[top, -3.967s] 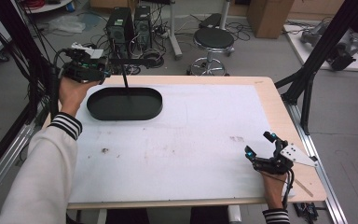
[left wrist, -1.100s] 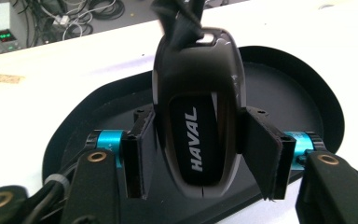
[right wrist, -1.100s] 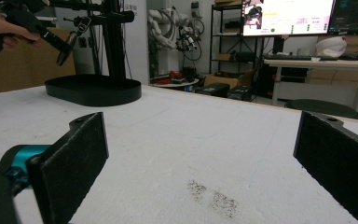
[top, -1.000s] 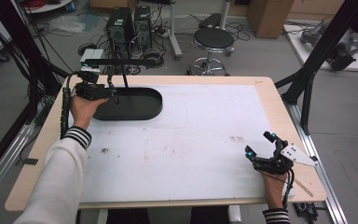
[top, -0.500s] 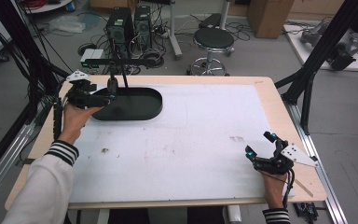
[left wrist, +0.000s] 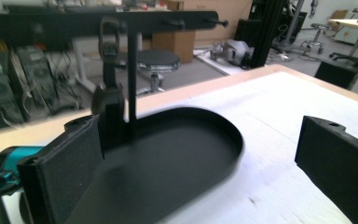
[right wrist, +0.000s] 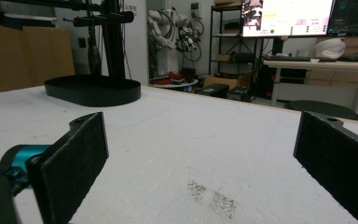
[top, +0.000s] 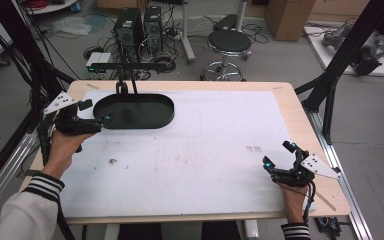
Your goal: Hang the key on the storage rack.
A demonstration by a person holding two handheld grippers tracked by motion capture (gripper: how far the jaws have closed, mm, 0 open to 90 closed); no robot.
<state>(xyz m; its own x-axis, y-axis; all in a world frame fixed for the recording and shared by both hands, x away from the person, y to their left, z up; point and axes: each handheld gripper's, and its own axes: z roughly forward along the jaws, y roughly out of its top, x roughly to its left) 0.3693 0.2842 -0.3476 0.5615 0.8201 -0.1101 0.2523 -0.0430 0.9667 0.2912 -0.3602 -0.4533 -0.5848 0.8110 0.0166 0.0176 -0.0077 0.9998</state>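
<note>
Left claw (top: 96,112) in the high view sits at the left end of the black oval tray (top: 152,122), jaws apart and empty, one tip just over the rim. Right claw (top: 279,156) rests well apart near the counter's (top: 195,150) front right corner, jaws also apart, holding nothing. My judgement: the work is at its start, a reach toward the tray or the stand (top: 130,67) rising from it, with no grasp made yet.

Left gripper view brings what the high view cannot: the claw's pads (left wrist: 70,168) frame the tray (left wrist: 177,158), and a dark hanging piece (left wrist: 108,88) dangles from the crossbar beside the upright post (left wrist: 131,79), just beyond the near pad. Whether the pad touches it I cannot tell.

Right gripper view shows the tray (right wrist: 93,91) far off across bare counter, and a dark smudge (right wrist: 212,198) between the open jaws.
</note>
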